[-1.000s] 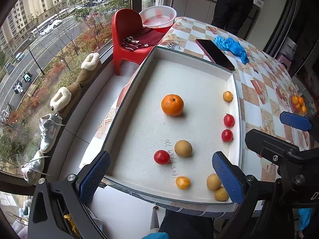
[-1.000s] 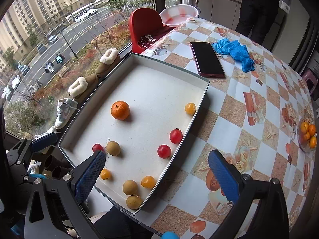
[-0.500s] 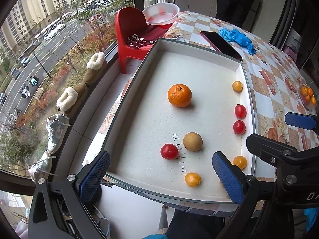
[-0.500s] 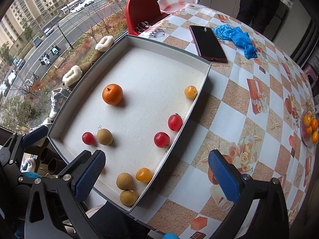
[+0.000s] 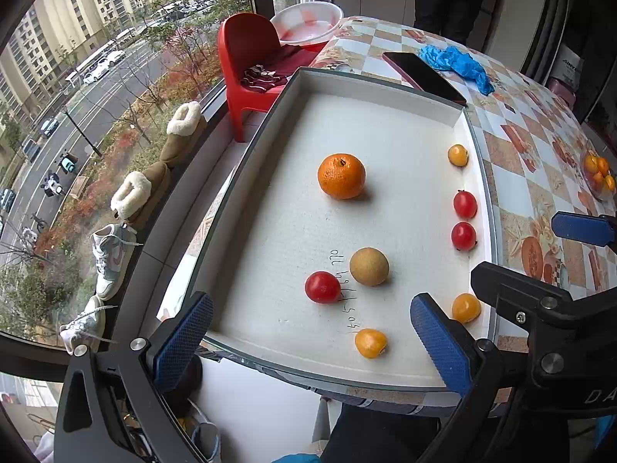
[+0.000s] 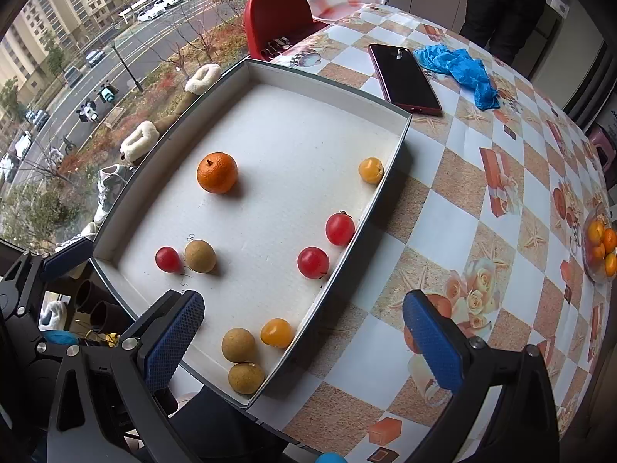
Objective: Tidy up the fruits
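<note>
Both my left hand-held gripper (image 5: 308, 341) and right hand-held gripper (image 6: 304, 337) gape empty — they've edged closer over the tray (image 6: 327, 87); the orange (image 5: 341, 175) sits mid-tray, two brown fruits — perhaps longans (image 6: 238, 344) — now nearest.

Tray (image 6: 389, 146) contents: one orange (image 6: 216, 172); three cherry tomatoes (image 6: 339, 228); three yellow kumquats (image 6: 370, 170); three brown longans (image 6: 199, 256).

In the left wrist view, the two brown round fruits (image 6: 239, 345) are hidden behind the right blue-padded finger (image 5: 439, 343). The handwritten black marks (image 5: 345, 289) between the jaws cannot be read. The glass bowl of small oranges (image 6: 599, 245) is cut off right of the jaws.
</note>
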### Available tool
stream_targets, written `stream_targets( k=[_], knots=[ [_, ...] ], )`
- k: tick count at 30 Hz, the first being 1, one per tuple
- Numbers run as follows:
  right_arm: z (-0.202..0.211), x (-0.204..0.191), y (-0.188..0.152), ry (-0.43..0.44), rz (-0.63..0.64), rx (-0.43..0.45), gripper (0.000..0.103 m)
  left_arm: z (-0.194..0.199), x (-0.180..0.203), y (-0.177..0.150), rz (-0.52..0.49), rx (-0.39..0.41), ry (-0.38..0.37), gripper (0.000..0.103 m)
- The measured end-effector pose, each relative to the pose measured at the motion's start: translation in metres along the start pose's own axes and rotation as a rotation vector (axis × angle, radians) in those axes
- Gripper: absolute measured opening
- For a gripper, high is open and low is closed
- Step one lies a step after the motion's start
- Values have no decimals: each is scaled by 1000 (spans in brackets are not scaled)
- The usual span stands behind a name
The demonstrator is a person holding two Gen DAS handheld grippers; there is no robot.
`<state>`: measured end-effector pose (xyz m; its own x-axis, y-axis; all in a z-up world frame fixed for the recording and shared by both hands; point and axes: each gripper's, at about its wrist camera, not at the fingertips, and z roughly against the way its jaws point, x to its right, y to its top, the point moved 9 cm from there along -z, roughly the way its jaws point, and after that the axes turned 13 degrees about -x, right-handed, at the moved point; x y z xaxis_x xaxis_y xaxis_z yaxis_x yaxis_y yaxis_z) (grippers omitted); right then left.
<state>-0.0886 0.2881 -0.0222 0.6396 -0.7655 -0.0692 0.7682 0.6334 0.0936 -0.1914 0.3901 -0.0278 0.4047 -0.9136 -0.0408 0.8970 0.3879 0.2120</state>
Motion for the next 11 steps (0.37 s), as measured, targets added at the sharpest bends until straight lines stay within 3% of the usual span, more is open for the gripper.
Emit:
stream_targets(
  k=[7, 11],
  knots=[
    [-1, 1, -2, 28, -9, 3, 103, -3, 2, -2, 7, -7, 0, 103],
    [1, 3, -2, 40, -7, 14, 103, 3, 9, -2, -24, 28, 5, 103]
  ],
)
